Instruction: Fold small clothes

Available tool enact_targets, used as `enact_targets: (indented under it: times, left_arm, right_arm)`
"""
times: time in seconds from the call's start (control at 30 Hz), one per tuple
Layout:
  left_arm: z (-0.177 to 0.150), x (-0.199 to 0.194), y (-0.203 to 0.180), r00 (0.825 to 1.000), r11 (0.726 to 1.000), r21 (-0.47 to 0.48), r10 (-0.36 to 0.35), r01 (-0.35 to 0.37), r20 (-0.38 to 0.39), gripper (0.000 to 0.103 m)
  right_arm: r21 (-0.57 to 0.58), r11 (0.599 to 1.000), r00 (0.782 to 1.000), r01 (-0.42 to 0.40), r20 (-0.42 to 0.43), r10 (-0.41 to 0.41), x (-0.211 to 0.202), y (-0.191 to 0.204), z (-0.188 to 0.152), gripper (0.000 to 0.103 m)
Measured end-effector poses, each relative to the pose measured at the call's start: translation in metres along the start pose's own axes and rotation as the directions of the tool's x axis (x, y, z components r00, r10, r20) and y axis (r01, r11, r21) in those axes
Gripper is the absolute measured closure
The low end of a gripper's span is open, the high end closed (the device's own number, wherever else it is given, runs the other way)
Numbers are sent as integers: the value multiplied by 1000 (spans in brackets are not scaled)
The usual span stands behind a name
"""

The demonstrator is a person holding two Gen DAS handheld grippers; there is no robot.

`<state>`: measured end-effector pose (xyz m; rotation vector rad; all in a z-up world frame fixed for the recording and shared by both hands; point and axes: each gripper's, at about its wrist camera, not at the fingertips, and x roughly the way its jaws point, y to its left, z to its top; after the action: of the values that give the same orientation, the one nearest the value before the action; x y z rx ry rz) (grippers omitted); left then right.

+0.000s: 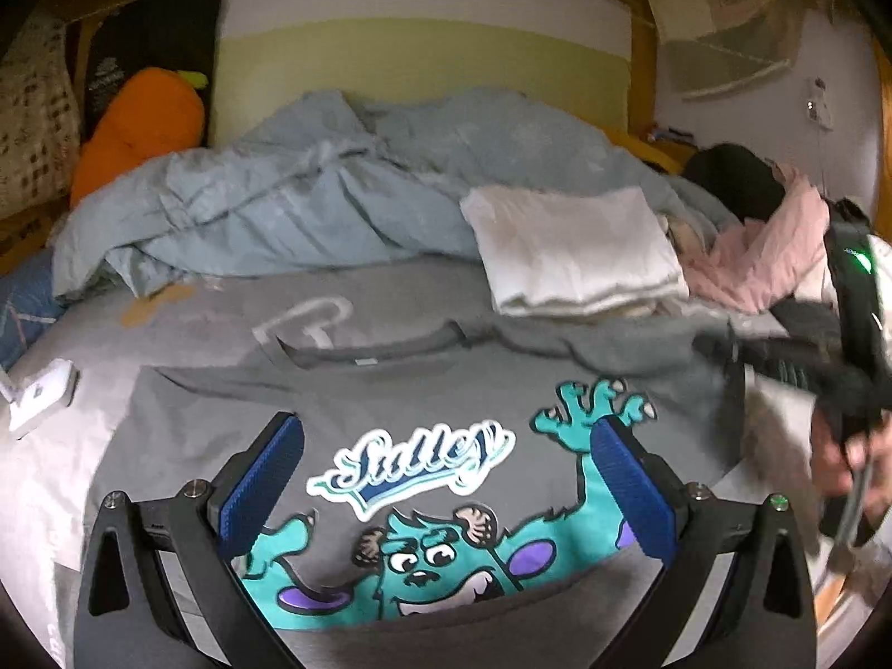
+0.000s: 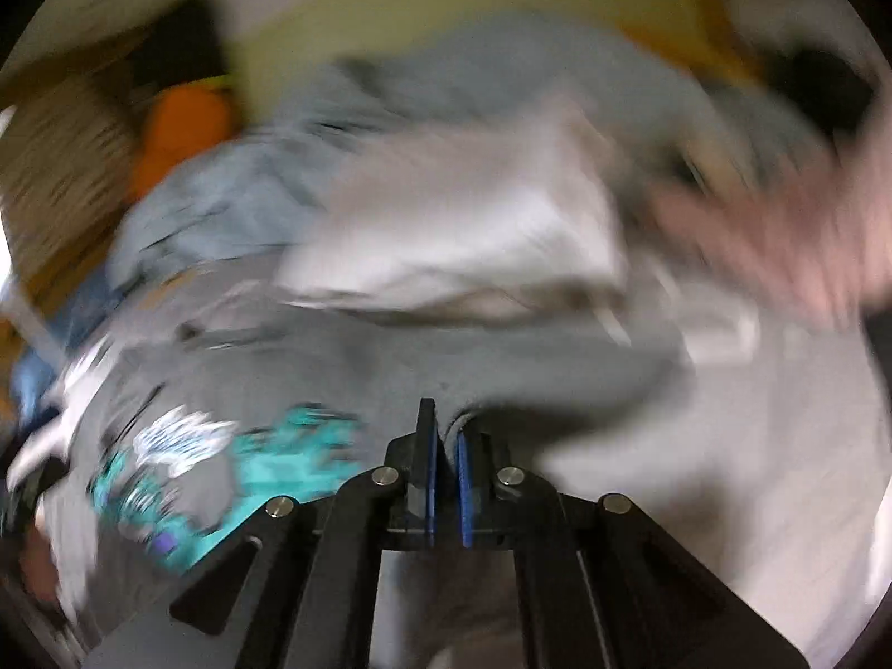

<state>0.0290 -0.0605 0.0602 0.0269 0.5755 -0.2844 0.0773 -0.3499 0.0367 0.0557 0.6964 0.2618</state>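
Grey tee [image 1: 390, 390] spread flat, unfolded; white stack [image 1: 574, 251] done. Left gripper [image 1: 446, 496] wide, empty; right gripper [image 2: 445, 479] pinched on tee's sleeve, pic blurred.

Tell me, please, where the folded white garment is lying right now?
In the left wrist view, the folded white garment lies right of centre, against the crumpled blue duvet, just beyond the grey Sulley T-shirt.

Wood-framed bed [image 1: 641, 56], rumpled blue duvet [image 1: 312, 189], pale wall [image 1: 423, 5] behind.

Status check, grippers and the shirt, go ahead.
Left gripper open above gray Sulley T-shirt. Right gripper shut on gray fabric, view blurred. Folded white stack behind.
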Motion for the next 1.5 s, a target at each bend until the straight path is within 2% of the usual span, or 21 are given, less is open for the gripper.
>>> enact_targets:
  times: [0.07,0.17,0.23,0.33,0.37,0.43,0.53,0.6,0.7,0.8,0.87,0.93,1.0,1.07,1.13,1.27,1.3,1.33,1.37,1.43,1.5]
  left_arm:
    - [2,-5,4,1000,1000,-9,-12,12,3,1]
    - [0,-8,8,1000,1000,-7,-23,23,-11,1]
    - [-3,-8,10,999,1000,-4,-31,31,-27,1]
    - [-8,-5,13,998,999,-7,-44,44,-53,1]
    - [-9,-3,13,996,998,-13,-58,57,-68,1]
    - [-10,3,8,989,995,-28,-101,99,-107,1]
    - [-8,15,-16,971,983,-20,-181,180,-156,1]
    - [-5,30,-47,947,970,29,-228,241,-225,1]
    - [-3,55,-96,920,944,132,-253,303,-300,6]
    - [2,77,-135,907,914,223,-255,339,-334,15]
    - [3,102,-153,899,911,266,-195,314,-393,28]
    - [6,123,-155,884,919,253,-171,302,-434,90]
    - [17,126,-134,895,952,149,-188,267,-404,90]
    - [29,108,-101,934,976,50,-189,214,-304,90]
    - [34,92,-73,957,986,41,-144,159,-252,90]
    - [25,82,-28,958,997,27,-67,77,-279,86]
    - [20,79,-17,958,999,15,-42,48,-282,80]
    - [15,77,-9,957,999,7,-28,32,-288,59]
    - [11,73,0,957,1000,-4,-20,20,-289,51]
    - [1,64,16,962,999,-37,6,-17,-273,49]
    - [-4,57,27,958,995,-93,-48,23,-282,48]
  right_arm:
    - [-57,997,995,-59,-88,54,8,32,-6,97]
    - [-107,992,958,-66,-285,33,39,67,-28,72]
    - [-128,991,962,-37,-272,1,33,71,-35,50]
    - [-33,996,978,-78,-197,70,1,59,-37,32]
    - [21,992,979,-125,-162,127,-15,51,-38,32]
    - [78,987,985,-143,-85,150,-40,31,-38,32]
    - [169,982,996,78,29,-84,-67,-4,-33,33]
    - [254,947,979,195,11,-204,-67,-31,-31,49]
    - [384,896,973,225,-45,-225,-62,-68,-36,65]
    - [441,874,979,203,-75,-189,-61,-86,-45,66]
    - [418,881,975,221,-92,-201,-58,-87,-47,67]
    - [418,880,974,225,-105,-199,-56,-88,-51,66]
    - [425,886,982,188,-114,-153,-51,-89,-52,66]
    - [411,894,983,180,-120,-142,-51,-88,-52,66]
    - [376,915,986,146,-131,-104,-44,-80,-52,66]
    - [294,951,984,96,-173,-46,-26,-53,-51,66]
    - [257,963,982,86,-182,-40,-22,-41,-51,66]
    - [233,969,982,78,-185,-34,-20,-32,-51,67]
    - [204,977,982,64,-185,-26,-19,-22,-51,66]
    - [166,986,984,29,-180,1,-20,-3,-50,67]
    - [149,989,986,-8,-164,33,-26,10,-50,66]
